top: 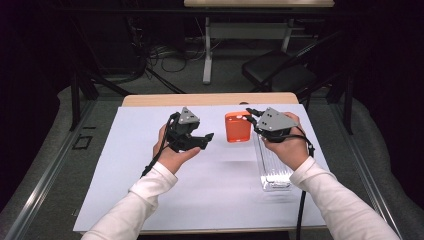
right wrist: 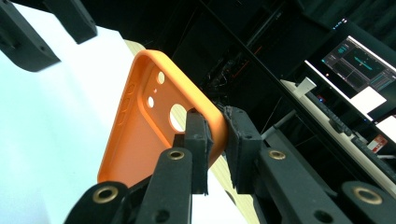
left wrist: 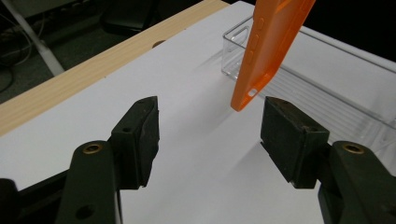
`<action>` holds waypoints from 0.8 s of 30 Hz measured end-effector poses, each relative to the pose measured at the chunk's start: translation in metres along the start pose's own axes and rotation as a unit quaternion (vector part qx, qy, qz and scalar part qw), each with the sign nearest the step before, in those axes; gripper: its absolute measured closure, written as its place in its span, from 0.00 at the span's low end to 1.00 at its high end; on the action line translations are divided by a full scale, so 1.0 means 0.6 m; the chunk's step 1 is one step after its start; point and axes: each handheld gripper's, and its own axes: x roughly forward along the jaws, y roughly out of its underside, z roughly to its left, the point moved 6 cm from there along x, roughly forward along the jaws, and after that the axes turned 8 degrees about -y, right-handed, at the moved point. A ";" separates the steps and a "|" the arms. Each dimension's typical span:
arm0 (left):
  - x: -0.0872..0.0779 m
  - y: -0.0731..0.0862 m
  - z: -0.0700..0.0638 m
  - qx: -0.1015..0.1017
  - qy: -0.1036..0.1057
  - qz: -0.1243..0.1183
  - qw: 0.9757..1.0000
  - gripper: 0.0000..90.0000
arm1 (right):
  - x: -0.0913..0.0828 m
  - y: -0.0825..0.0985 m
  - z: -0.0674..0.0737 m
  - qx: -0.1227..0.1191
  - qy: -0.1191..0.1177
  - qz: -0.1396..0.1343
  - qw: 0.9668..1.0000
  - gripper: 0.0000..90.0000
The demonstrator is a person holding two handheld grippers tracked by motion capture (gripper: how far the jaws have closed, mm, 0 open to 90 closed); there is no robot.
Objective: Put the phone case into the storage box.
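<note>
White long sleeves [top: 150, 187] are worn on both forearms. Each black gripper, left [top: 200, 140] and right [top: 252, 120], is topped by a grey three-cornered plate [top: 188, 117]; black cables [top: 301, 210] trail back, and brass-coloured pivot rivets [left wrist: 93, 148] are set in the jaw arms.

Both forearms [top: 150, 195] entering from the bottom edge in white sleeves. Left gripper [top: 202, 140] left of frame centre, palm up, jaws apart with nothing between them. Right gripper [top: 248, 117] right of centre, jaws clamped shut on an orange case [top: 237, 127].
</note>
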 end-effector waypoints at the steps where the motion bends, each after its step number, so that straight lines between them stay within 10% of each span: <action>1: 0.000 0.001 0.002 -0.005 0.005 -0.003 1.000 0.41 | -0.001 0.000 -0.002 -0.001 0.001 0.000 1.000 0.89; 9: -0.005 0.009 0.012 -0.033 0.028 -0.011 0.999 0.31 | -0.011 0.002 -0.022 -0.002 0.011 -0.002 1.000 0.89; 24: -0.021 0.012 0.011 -0.024 0.047 -0.009 0.999 0.27 | -0.043 0.011 -0.055 -0.008 0.039 0.015 0.999 0.89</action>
